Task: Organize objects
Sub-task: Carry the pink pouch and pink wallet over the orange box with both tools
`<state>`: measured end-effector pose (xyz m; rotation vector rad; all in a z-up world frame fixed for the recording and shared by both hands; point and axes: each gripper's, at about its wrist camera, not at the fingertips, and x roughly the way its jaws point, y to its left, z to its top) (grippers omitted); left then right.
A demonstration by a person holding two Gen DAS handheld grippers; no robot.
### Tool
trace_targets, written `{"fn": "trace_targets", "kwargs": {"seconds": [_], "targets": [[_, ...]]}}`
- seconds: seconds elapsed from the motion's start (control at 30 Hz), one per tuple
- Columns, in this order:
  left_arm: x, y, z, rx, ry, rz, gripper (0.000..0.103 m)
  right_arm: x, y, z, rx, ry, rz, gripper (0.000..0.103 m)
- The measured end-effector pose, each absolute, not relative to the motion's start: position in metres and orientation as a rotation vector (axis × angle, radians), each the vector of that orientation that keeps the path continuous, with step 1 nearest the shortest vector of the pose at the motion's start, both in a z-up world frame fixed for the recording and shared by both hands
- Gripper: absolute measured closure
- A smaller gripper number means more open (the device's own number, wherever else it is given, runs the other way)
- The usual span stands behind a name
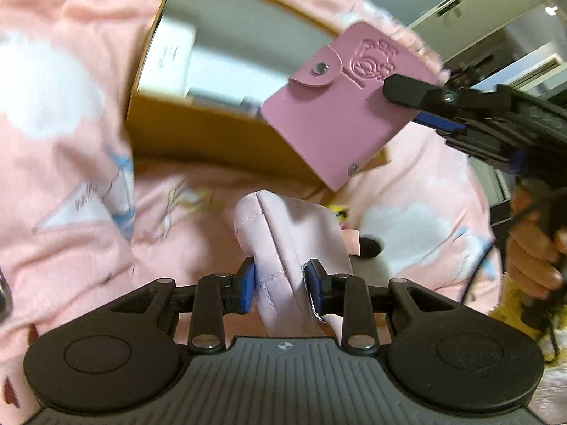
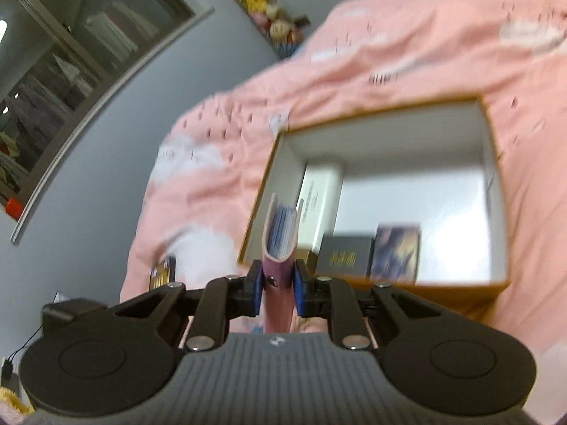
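Note:
My left gripper point(image 1: 280, 283) is shut on a pale pink fabric pouch point(image 1: 287, 233), held up above the pink blanket. My right gripper point(image 2: 278, 285) is shut on a pink snap-button card wallet point(image 2: 280, 241), seen edge-on with cards inside. In the left wrist view the same card wallet point(image 1: 340, 106) hangs in the air at the upper right, clamped by the right gripper point(image 1: 414, 106), in front of the open cardboard box point(image 1: 198, 134). In the right wrist view the box point(image 2: 460, 287) lies just ahead, its white inside open.
Inside the box lie a white carton point(image 2: 319, 191), a dark box with gold lettering point(image 2: 343, 256) and a bluish card pack point(image 2: 397, 251). A small dark item point(image 2: 163, 272) lies on the pink blanket point(image 2: 389, 71) left of the box. A hand point(image 1: 531, 251) grips the right tool.

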<state>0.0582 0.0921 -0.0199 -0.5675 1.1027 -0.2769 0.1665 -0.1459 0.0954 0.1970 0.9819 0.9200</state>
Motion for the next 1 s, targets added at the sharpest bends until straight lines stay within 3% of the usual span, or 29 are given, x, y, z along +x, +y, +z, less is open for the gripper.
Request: {"fn": "trace_targets", "kwargs": {"seconds": [0.3,0.5,1.0], "targets": [[0.084,0.104,0.030,-0.522,0.883,-0.247,0.068,0.202,-0.165,0.118,0.180,0.880,0.828,0.084],[0.128,0.088,0.029,-0.450,0.757,-0.169,0.069,0.227,-0.161,0.112,0.149,0.880,0.785,0.084],[0.229,0.121,-0.018,-0.419,0.829,-0.193,0.069,0.283,-0.122,0.076,0.064,0.974,0.781,0.084]]}}
